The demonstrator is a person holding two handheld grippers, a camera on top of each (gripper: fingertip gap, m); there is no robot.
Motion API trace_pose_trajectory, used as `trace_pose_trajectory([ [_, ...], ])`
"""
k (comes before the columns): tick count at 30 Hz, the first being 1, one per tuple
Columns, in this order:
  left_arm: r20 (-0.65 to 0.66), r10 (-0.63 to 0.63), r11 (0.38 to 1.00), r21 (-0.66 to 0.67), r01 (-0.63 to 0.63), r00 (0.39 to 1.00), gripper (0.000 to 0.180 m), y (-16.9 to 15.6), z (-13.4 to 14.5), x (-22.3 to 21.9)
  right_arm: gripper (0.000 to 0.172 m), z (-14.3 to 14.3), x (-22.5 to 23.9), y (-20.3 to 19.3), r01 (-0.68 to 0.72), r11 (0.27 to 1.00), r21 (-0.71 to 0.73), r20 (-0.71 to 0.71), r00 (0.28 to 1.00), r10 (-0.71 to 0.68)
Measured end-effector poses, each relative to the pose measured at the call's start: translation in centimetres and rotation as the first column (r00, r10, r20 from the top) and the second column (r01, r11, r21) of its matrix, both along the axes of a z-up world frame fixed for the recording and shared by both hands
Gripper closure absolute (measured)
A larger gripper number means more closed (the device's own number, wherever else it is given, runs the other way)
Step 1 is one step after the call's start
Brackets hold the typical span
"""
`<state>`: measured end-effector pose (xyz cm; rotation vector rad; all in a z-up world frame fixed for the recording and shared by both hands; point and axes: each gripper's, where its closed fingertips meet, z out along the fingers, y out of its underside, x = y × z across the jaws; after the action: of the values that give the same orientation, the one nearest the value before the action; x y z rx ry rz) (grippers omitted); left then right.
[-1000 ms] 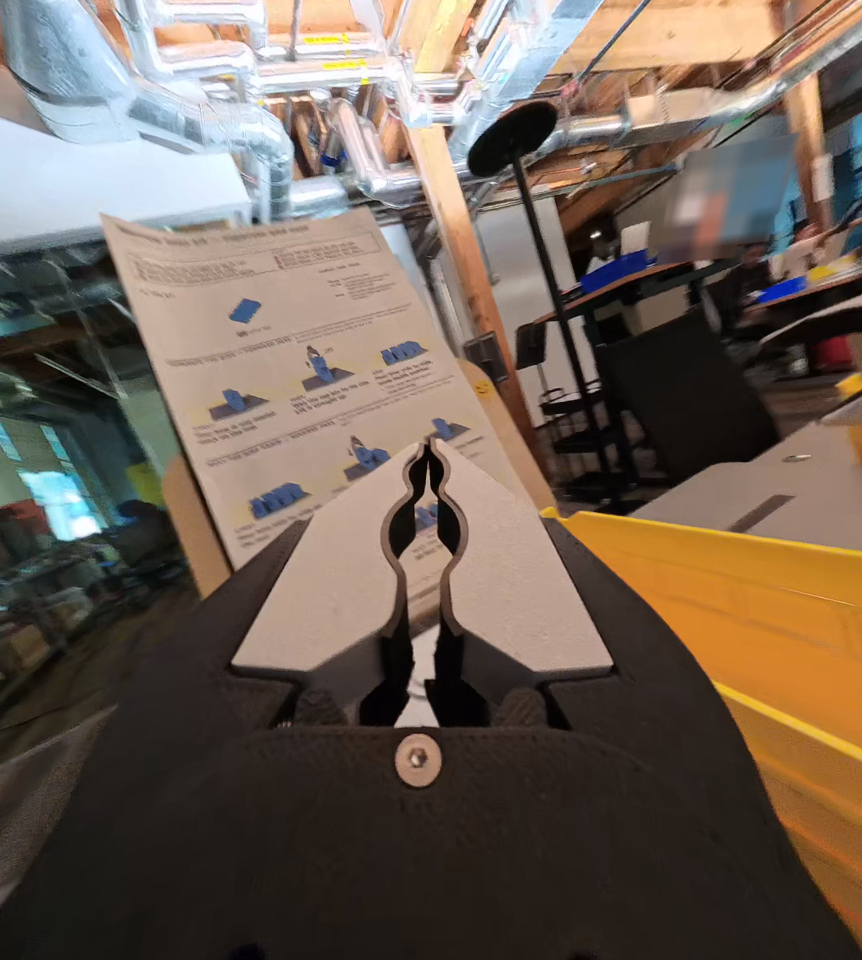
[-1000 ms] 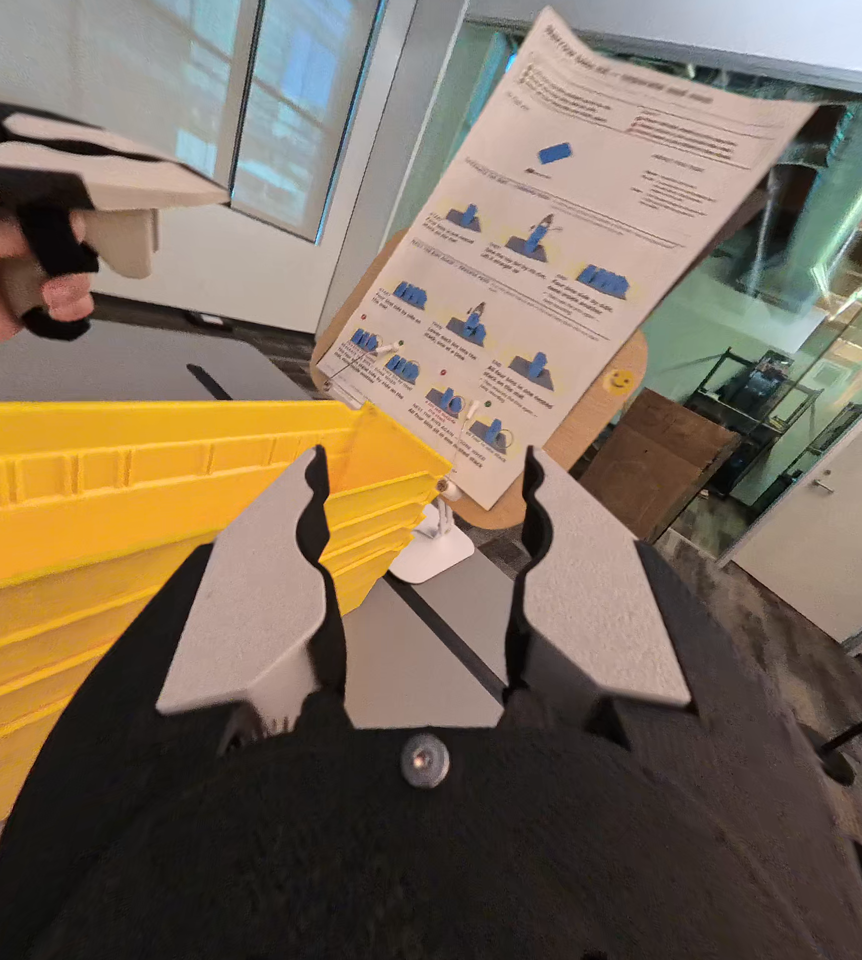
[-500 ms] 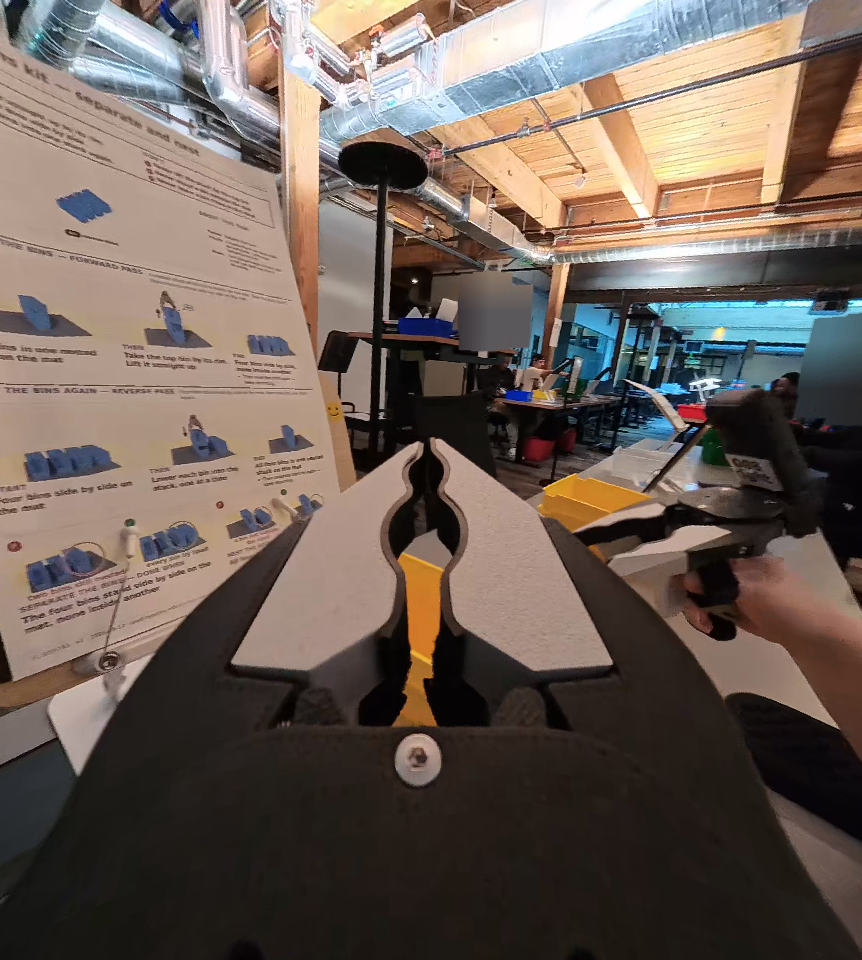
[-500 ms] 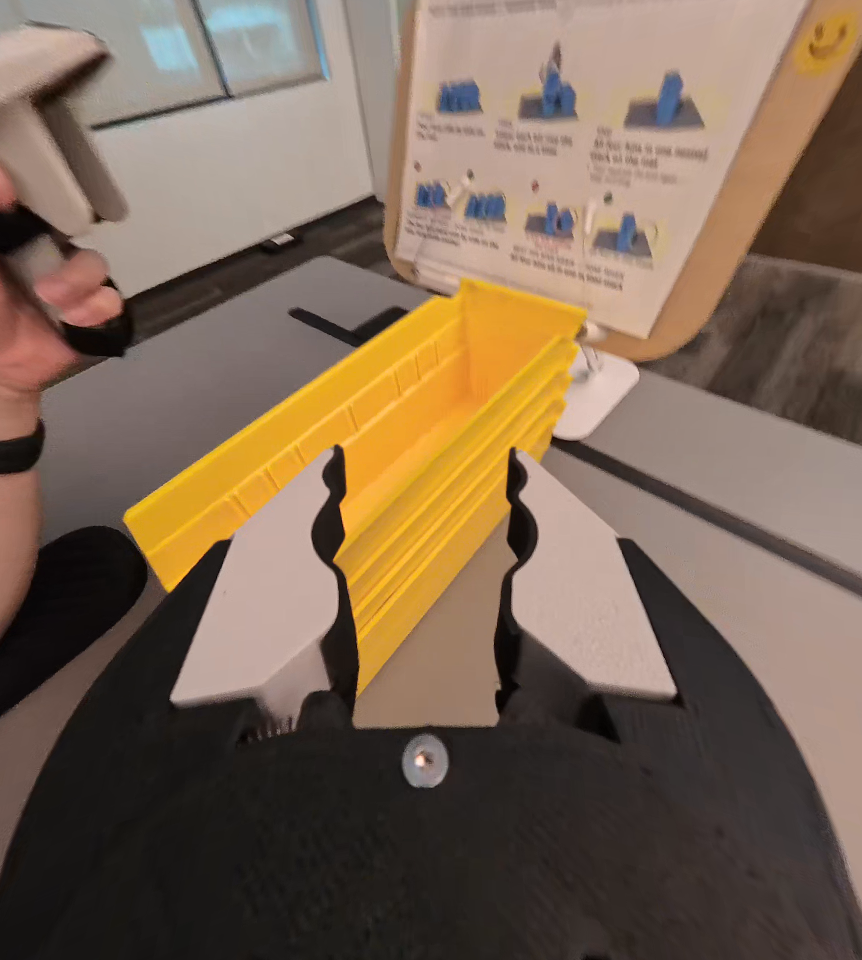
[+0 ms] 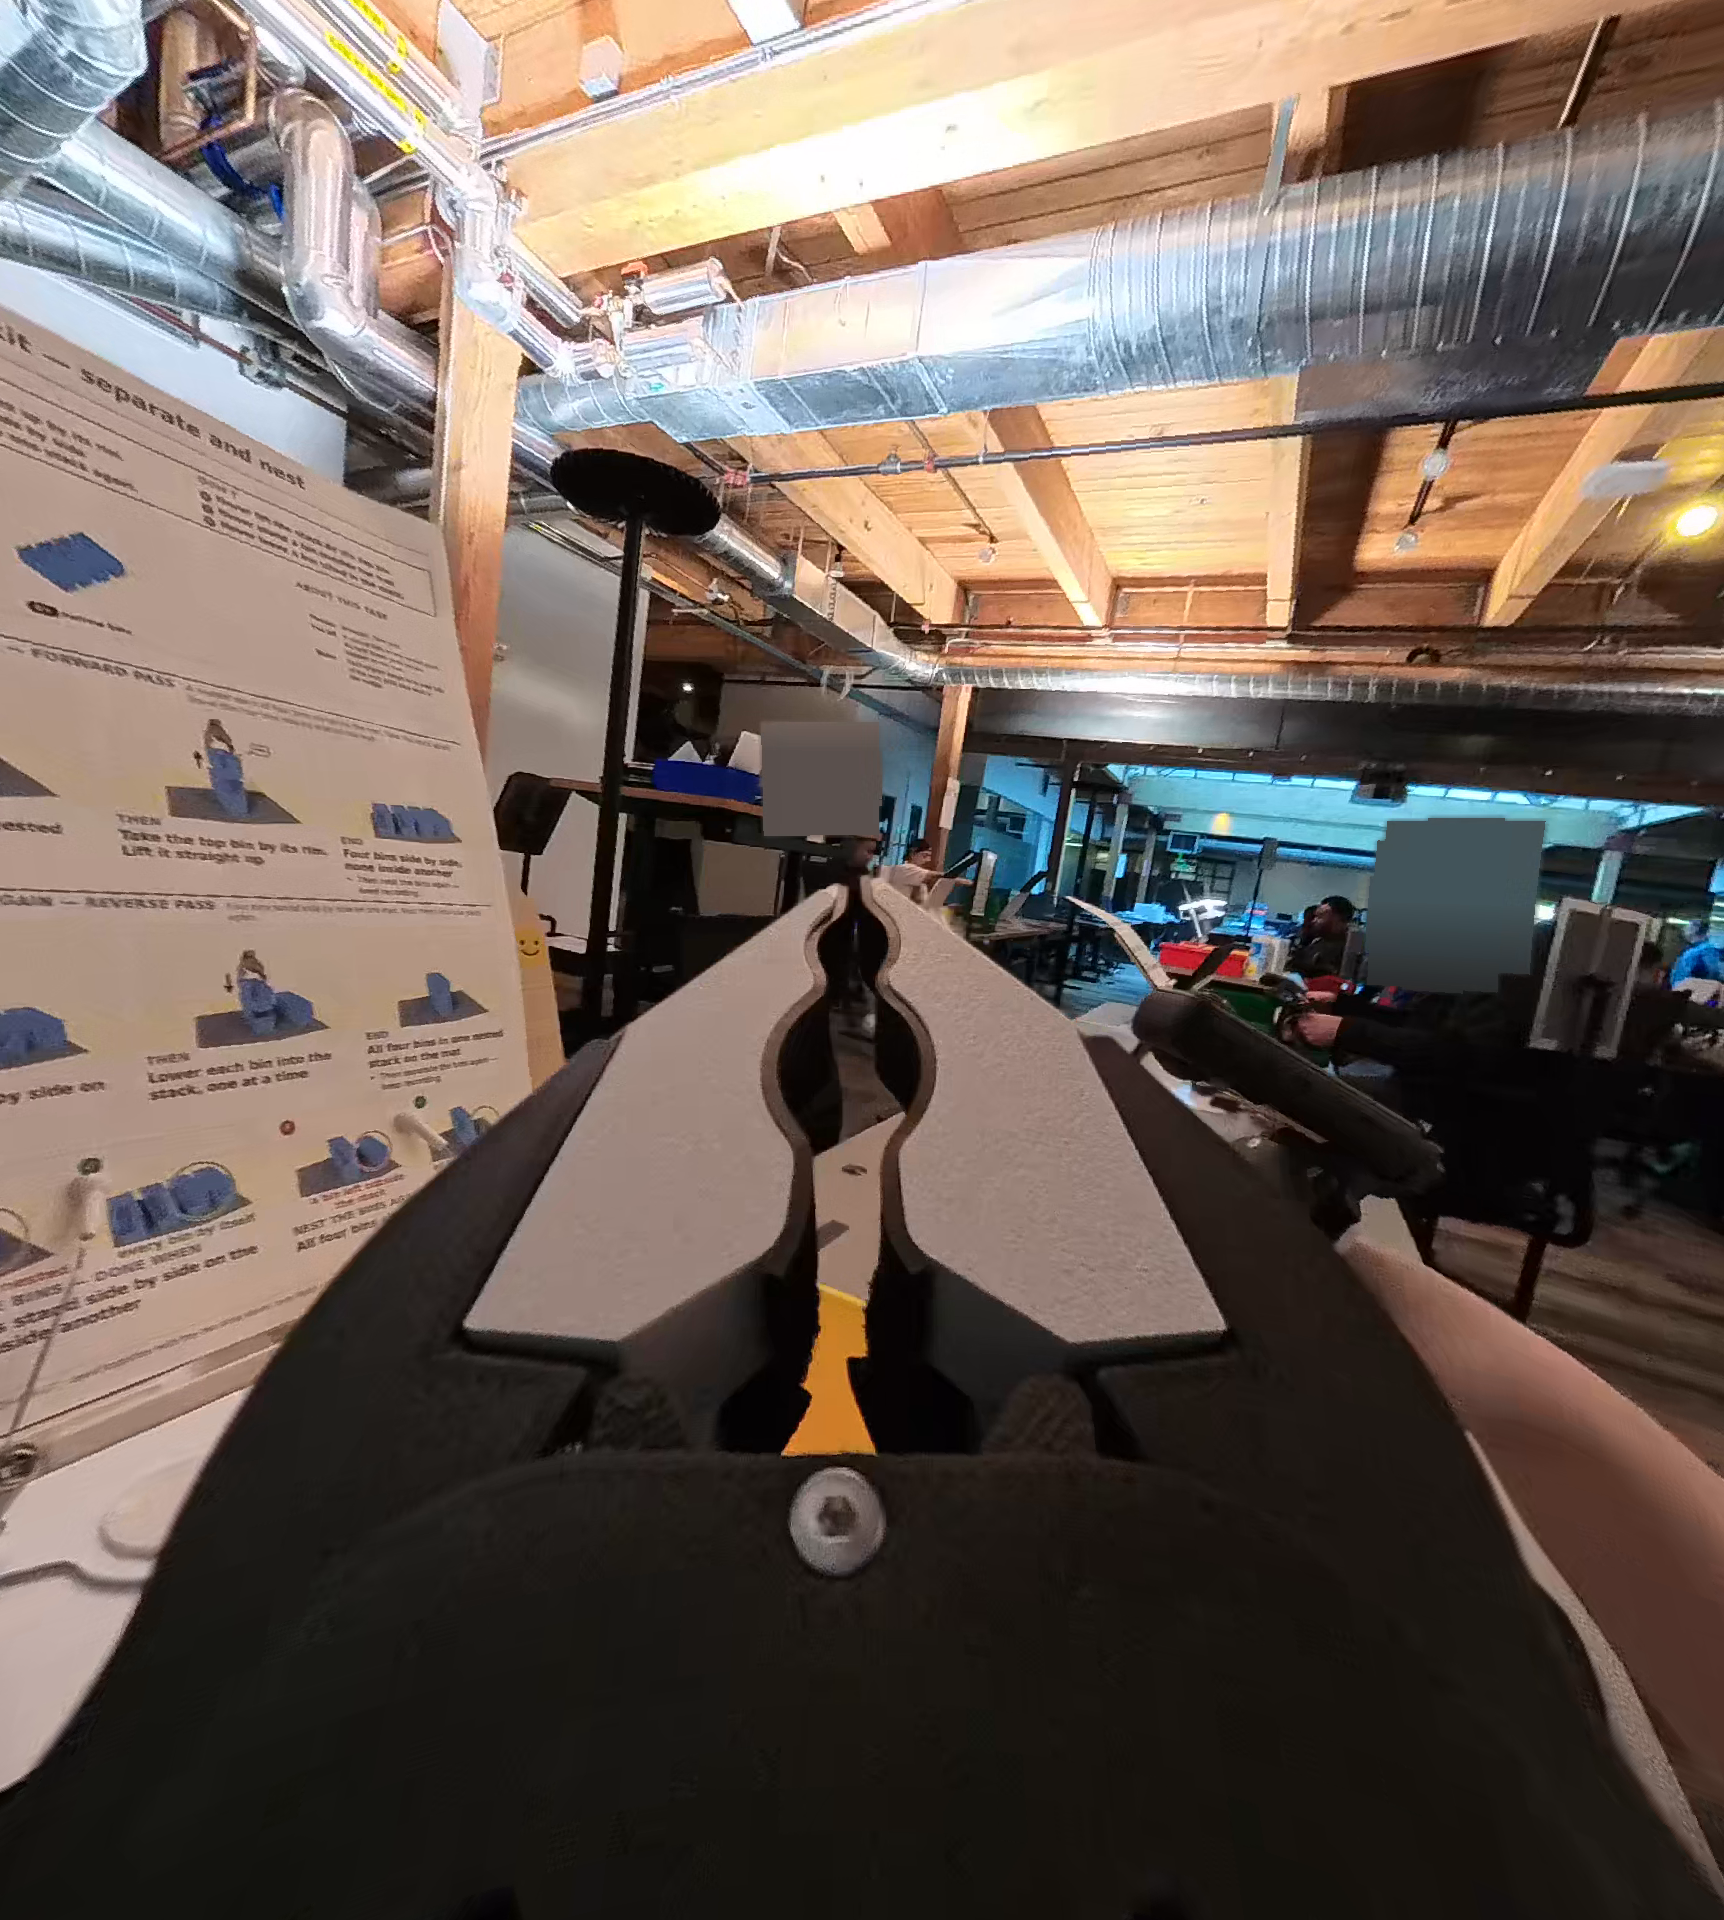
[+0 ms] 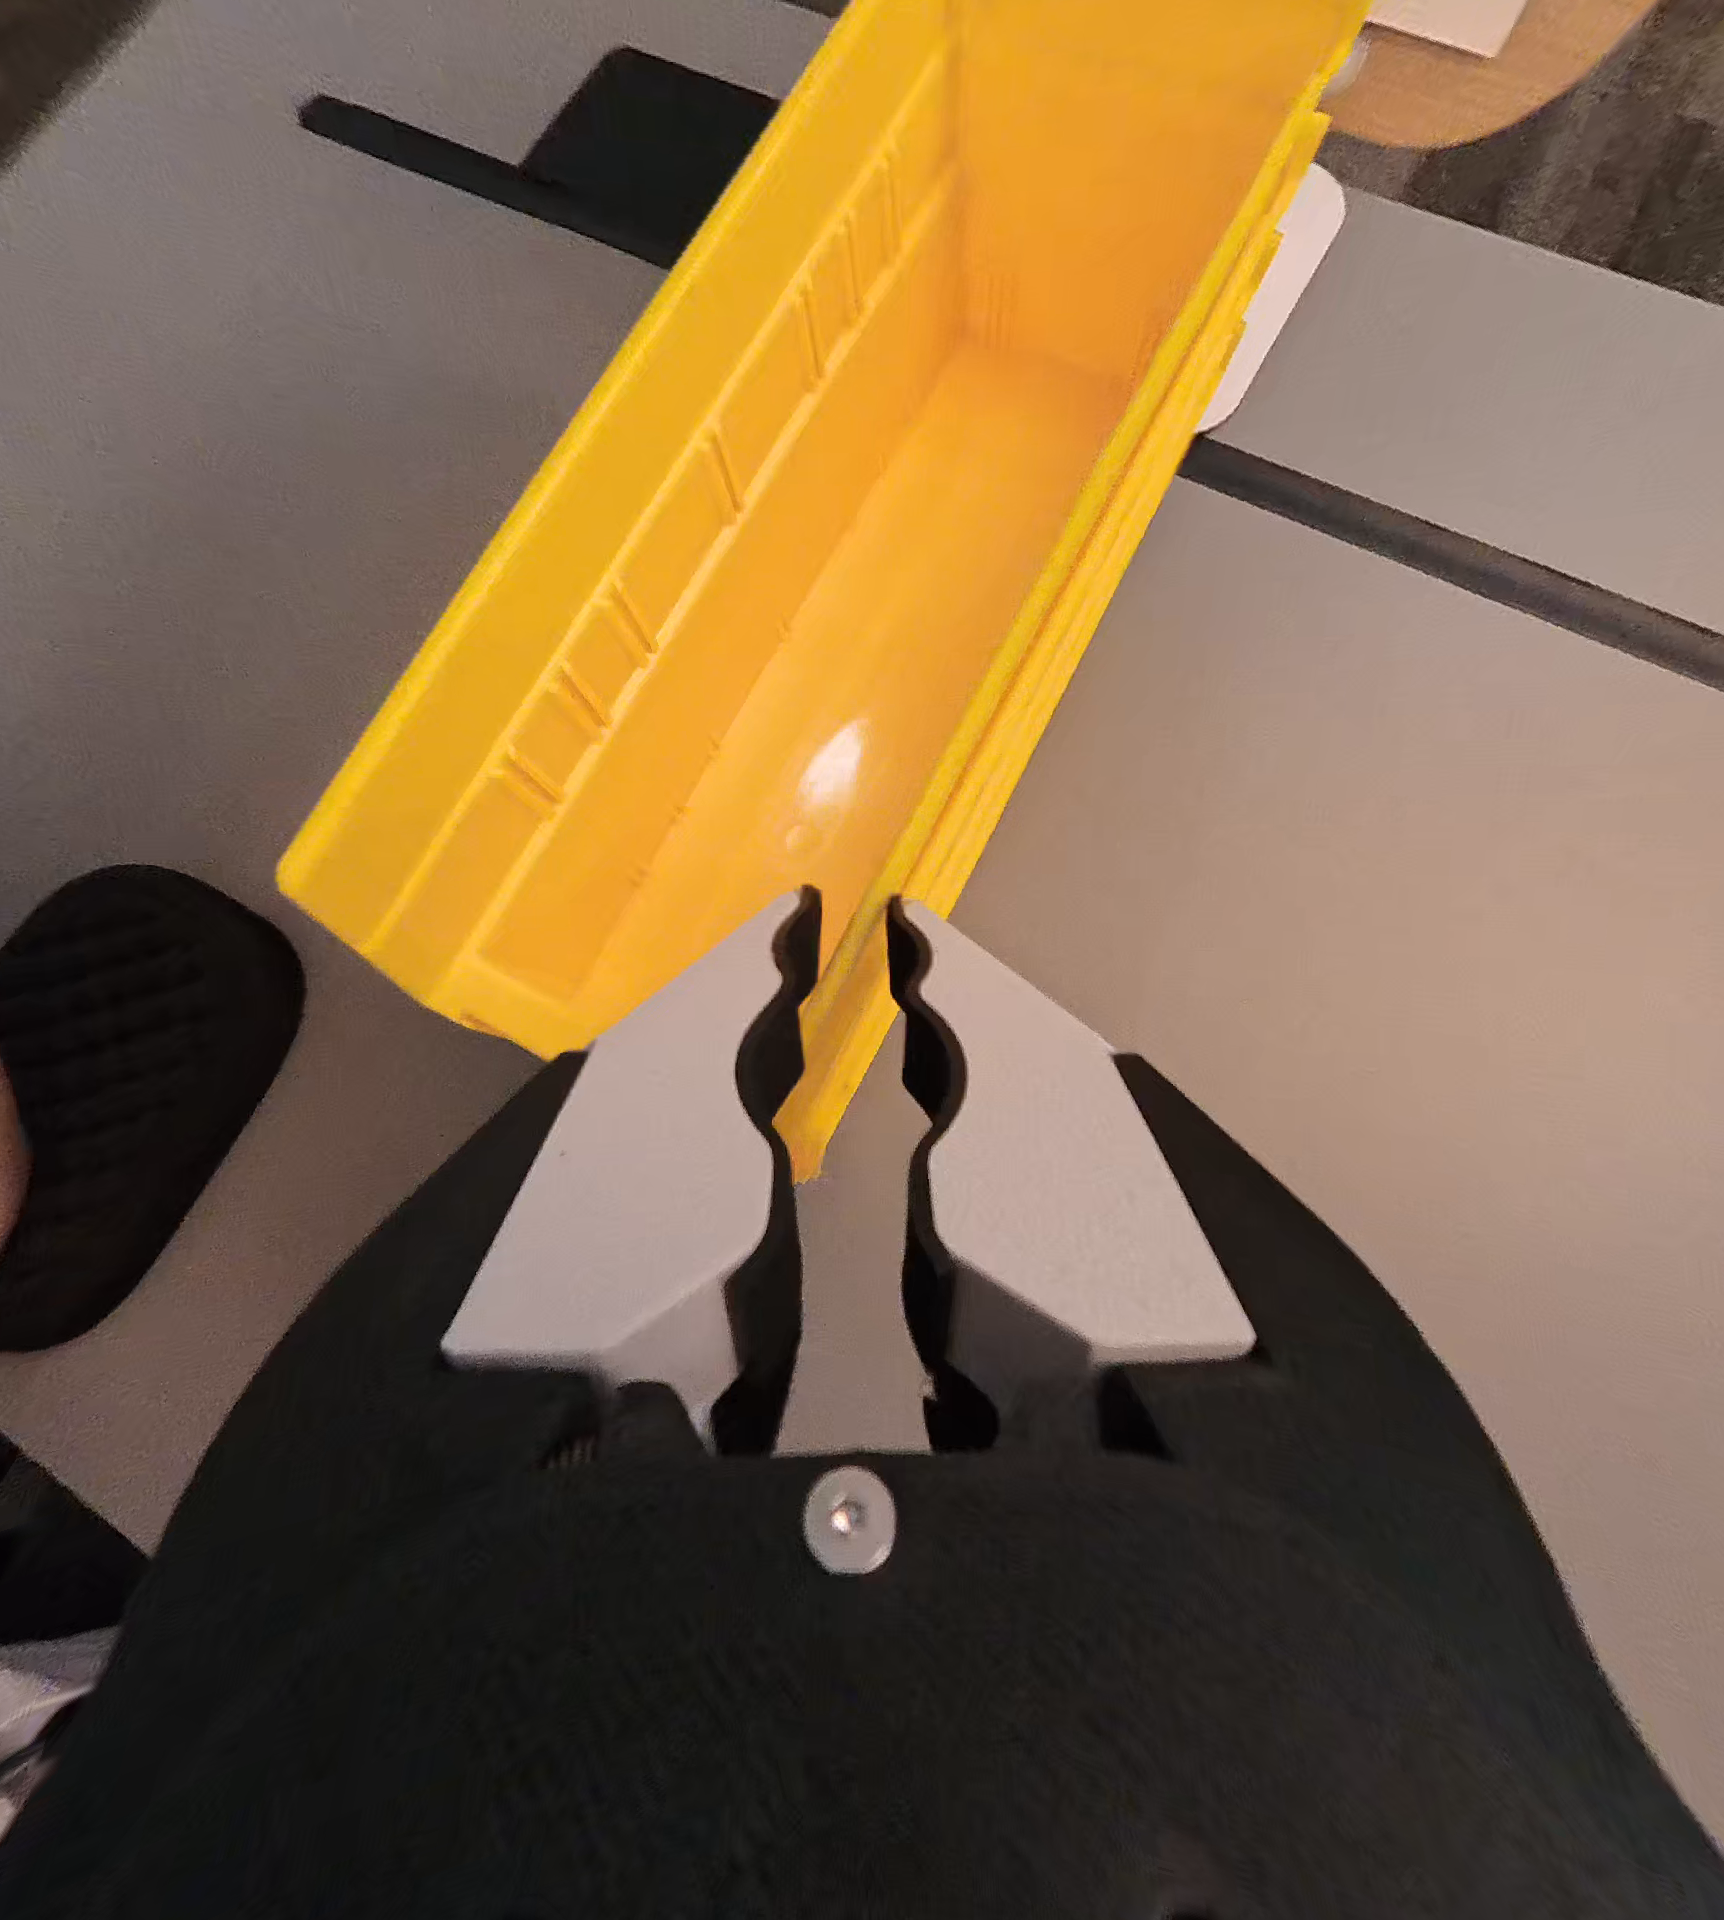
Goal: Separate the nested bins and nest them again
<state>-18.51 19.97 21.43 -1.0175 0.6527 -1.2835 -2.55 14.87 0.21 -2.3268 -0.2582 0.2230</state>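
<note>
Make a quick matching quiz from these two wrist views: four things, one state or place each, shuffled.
Things:
1. left gripper
2. right gripper
3. yellow bins
4. instruction sheet

States:
A. nested, lying on the grey table
B. propped upright at the left
C. jaws together, nothing between the tips
D. straddling a yellow side wall

Pairs: 1-C, 2-D, 3-A, 4-B
</note>
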Motion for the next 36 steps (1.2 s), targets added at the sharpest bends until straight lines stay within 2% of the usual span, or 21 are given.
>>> trace_pose_trajectory([
  [6, 0.044, -0.054, 0.998, -0.015, 0.055, 0.998, 0.18, -0.4, 0.7, -1.2, 0.159, -0.4, -0.8, -0.5, -0.016, 0.994, -0.106, -0.006, 1.0, 0.016],
  [7, 0.05, -0.054, 0.998, -0.017, 0.055, 0.997, 0.18, -0.3, 0.7, -1.4, 0.146, -0.2, -0.5, -0.4, -0.007, 0.992, -0.124, 0.01, 1.0, 0.008],
  [8, 0.057, -0.052, 0.998, -0.021, 0.053, 0.997, 0.18, -0.2, 0.8, -1.7, 0.118, 0.4, 0.1, 0.2, 0.034, 0.993, -0.112, 0.035, 0.999, -0.03],
  [9, 0.066, -0.05, 0.998, -0.025, 0.052, 0.997, 0.18, 0.0, 0.8, -2.0, 0.1, 1.3, 0.2, 1.0, 0.051, 0.995, -0.087, 0.043, 0.998, -0.048],
  [11, 0.087, -0.05, 0.998, -0.033, 0.053, 0.995, 0.18, 0.1, 1.0, -2.6, 0.07, 3.8, -1.0, 3.2, 0.035, 0.999, -0.033, -0.006, 0.999, -0.035],
  [13, 0.102, -0.05, 0.998, -0.039, 0.054, 0.993, 0.18, 0.2, 1.2, -3.0, 0.05, 4.9, -2.1, 5.7, 0.036, 0.997, -0.068, -0.03, 0.999, -0.038],
  [15, 0.103, -0.044, 0.998, -0.046, 0.049, 0.994, 0.18, 0.3, 1.1, -3.1, 0.029, 4.1, -2.4, 7.4, 0.063, 0.978, -0.2, 0.033, 0.998, -0.058],
  [18, 0.108, -0.042, 0.997, -0.064, 0.049, 0.993, 0.18, 0.6, 1.0, -3.0, 0.025, 2.0, -3.7, 8.5, 0.118, 0.904, -0.411, 0.05, 0.993, -0.107],
  [19, 0.112, -0.047, 0.996, -0.071, 0.055, 0.993, 0.18, 0.7, 1.0, -3.0, 0.022, 1.2, -3.3, 8.7, 0.164, 0.873, -0.459, 0.094, 0.986, -0.135],
  [21, 0.112, -0.054, 0.994, -0.086, 0.064, 0.992, 0.18, 0.8, 0.9, -3.0, 0.022, -0.2, -2.6, 9.1, 0.24, 0.825, -0.511, 0.172, 0.969, -0.176],
  [24, 0.124, -0.055, 0.994, -0.088, 0.066, 0.991, 0.18, 0.9, 1.0, -3.2, 0.022, -2.0, -3.3, 9.2, 0.273, 0.767, -0.581, 0.168, 0.962, -0.215],
  [25, 0.126, -0.056, 0.994, -0.087, 0.067, 0.99, 0.18, 0.8, 1.1, -3.2, 0.023, -2.3, -3.1, 9.3, 0.294, 0.755, -0.586, 0.201, 0.956, -0.216],
  [27, 0.127, -0.061, 0.993, -0.095, 0.073, 0.99, 0.18, 0.6, 1.1, -3.0, 0.038, -2.8, -2.2, 9.2, 0.31, 0.737, -0.601, 0.268, 0.946, -0.18],
  [29, 0.153, -0.076, 0.989, -0.114, 0.094, 0.985, 0.18, 0.2, 1.4, -2.9, 0.047, -2.6, -2.1, 9.0, 0.314, 0.71, -0.63, 0.252, 0.948, -0.196],
  [32, 0.145, -0.116, 0.987, -0.093, 0.13, 0.983, 0.18, -1.0, 1.7, -2.0, 0.051, -2.5, -2.2, 9.1, 0.322, 0.707, -0.63, 0.257, 0.945, -0.202],
  [36, 0.083, -0.102, 0.99, -0.092, 0.109, 0.991, 0.18, -1.3, 1.1, -0.9, 0.056, -2.4, -2.4, 8.9, 0.336, 0.678, -0.654, 0.272, 0.94, -0.204],
])
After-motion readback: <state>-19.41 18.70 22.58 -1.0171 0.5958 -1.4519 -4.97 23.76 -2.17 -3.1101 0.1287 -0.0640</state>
